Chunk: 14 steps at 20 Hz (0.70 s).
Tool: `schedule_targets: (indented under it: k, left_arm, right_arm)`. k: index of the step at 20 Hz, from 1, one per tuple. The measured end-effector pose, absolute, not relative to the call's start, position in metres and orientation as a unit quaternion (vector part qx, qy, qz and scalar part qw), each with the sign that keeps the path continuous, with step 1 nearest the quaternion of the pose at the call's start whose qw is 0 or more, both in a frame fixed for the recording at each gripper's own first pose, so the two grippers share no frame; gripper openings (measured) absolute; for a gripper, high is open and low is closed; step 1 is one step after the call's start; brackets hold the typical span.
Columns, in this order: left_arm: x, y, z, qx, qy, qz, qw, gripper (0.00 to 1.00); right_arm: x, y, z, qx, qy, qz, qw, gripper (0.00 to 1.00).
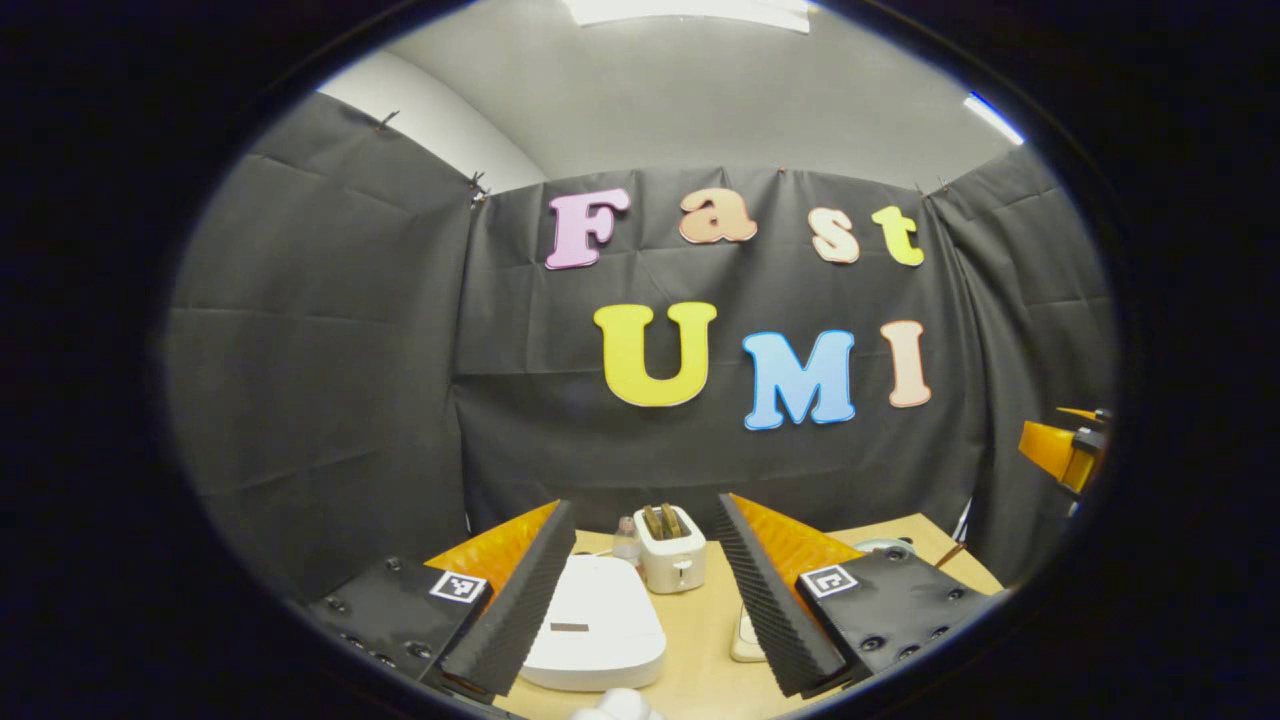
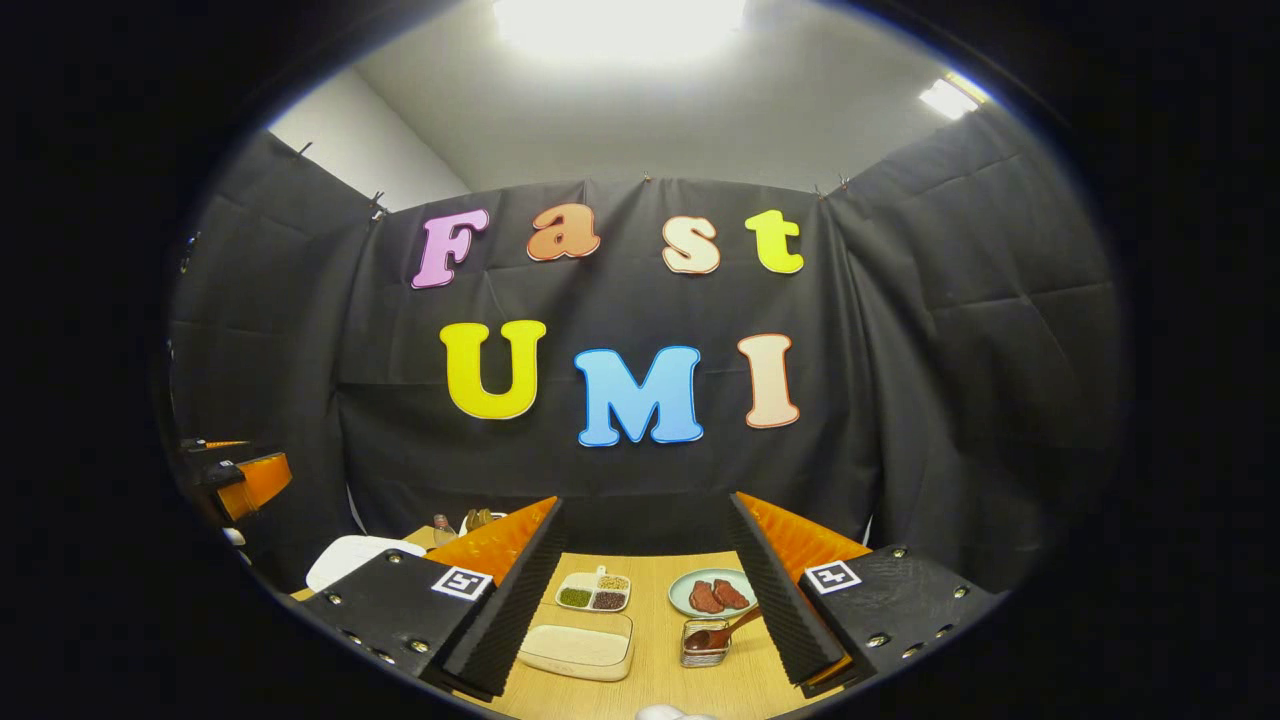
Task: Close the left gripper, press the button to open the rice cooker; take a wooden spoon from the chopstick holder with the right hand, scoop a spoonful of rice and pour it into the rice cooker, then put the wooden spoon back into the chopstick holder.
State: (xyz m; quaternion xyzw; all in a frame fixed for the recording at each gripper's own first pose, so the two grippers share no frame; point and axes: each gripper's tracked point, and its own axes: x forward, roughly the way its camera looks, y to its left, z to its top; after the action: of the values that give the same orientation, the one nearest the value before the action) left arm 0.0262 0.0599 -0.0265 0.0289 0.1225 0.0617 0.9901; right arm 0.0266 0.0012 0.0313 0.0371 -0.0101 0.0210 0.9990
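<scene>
Both grippers, left (image 1: 645, 590) and right (image 2: 645, 600), hang wide and empty above the desk (image 1: 700, 660), so we risk missing the button on the shut cooker (image 1: 595, 620) with unclosed jaws, or tipping the holder (image 2: 705, 642) when lifting the spoon (image 2: 722, 632).

The rice cooker (image 1: 597, 625) is partly hidden behind a finger (image 1: 510, 600). A wall socket (image 1: 745, 640) shows only a sliver. The spoon (image 2: 722, 632) handle disappears behind another finger (image 2: 780, 600).
</scene>
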Motion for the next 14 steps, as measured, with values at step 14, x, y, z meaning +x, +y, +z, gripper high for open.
schedule_targets:
  k: [14]
  left_arm:
    - [0.0272, 0.0605, -0.0242, 0.031, 0.122, 0.061, 0.990, 1.00]
  right_arm:
    - [0.0277, 0.0018, 0.0324, 0.035, -0.010, 0.021, 0.999, 0.98]
